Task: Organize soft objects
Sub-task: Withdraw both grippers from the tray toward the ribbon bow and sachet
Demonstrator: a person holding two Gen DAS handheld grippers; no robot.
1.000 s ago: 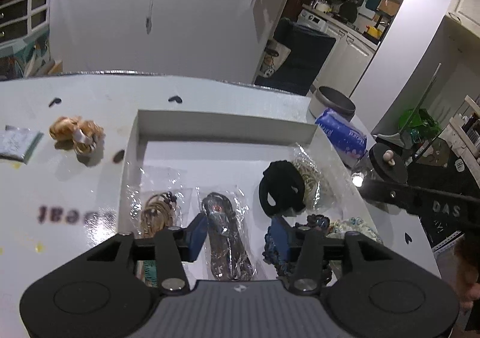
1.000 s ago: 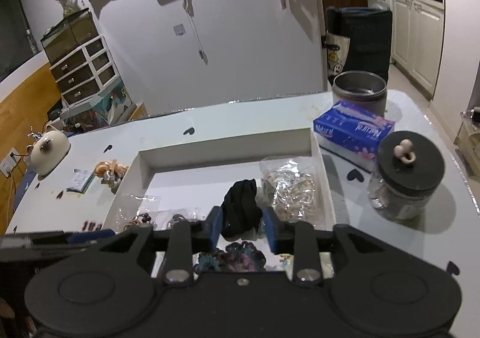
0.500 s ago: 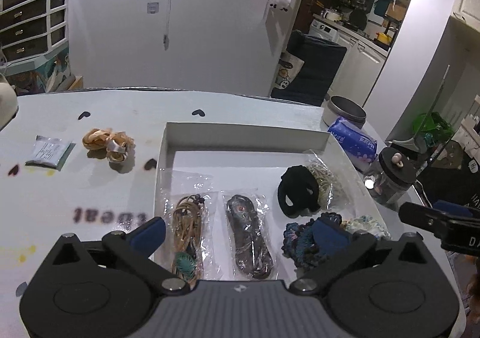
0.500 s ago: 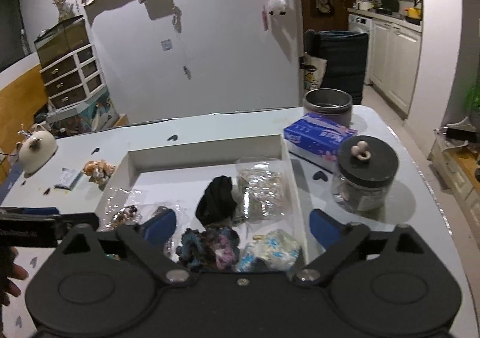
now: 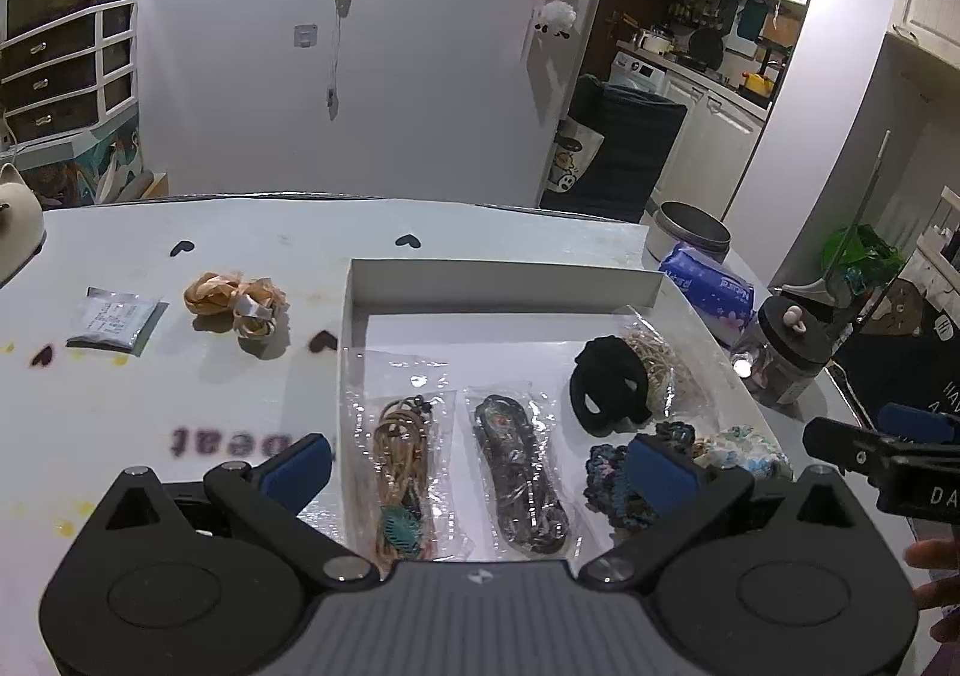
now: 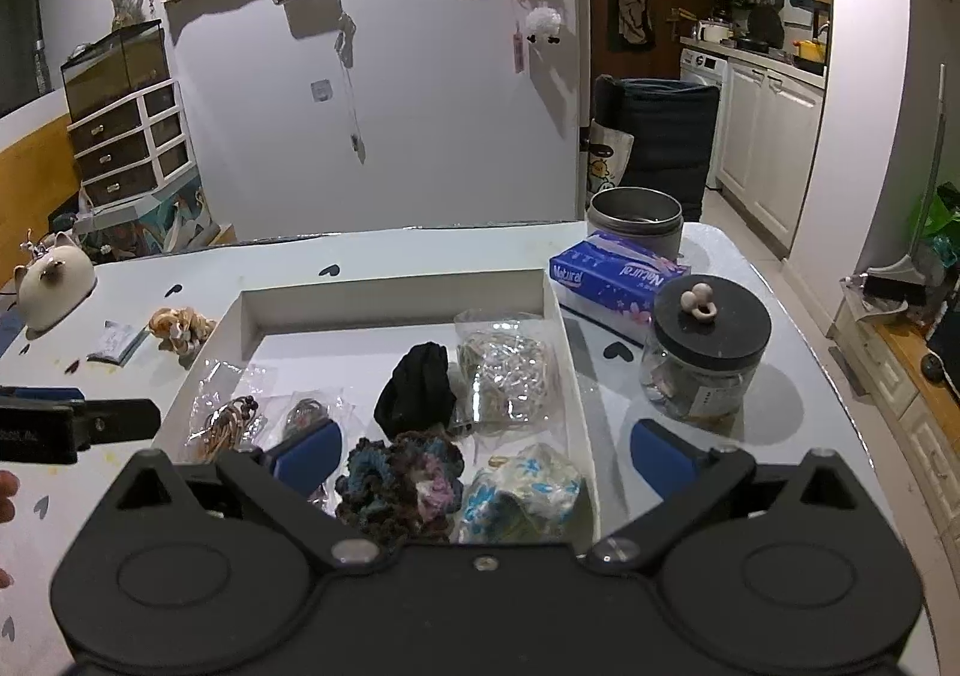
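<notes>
While both grippers gape (empty), tray (image 5: pixel 504 286) rim lies clear.

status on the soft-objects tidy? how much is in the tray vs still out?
Mostly done: the white tray holds the black scrunchie, crocheted scrunchie, floral scrunchie and three clear bags. Nothing in hand: left gripper and right gripper have just opened wide, nothing between the jaws. Left: the tan scrunchie lies on the table, outside the tray.

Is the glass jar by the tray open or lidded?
Lidded. The glass jar stands upright right of the white tray, a black lid with a small knob seated flat on its mouth.
</notes>
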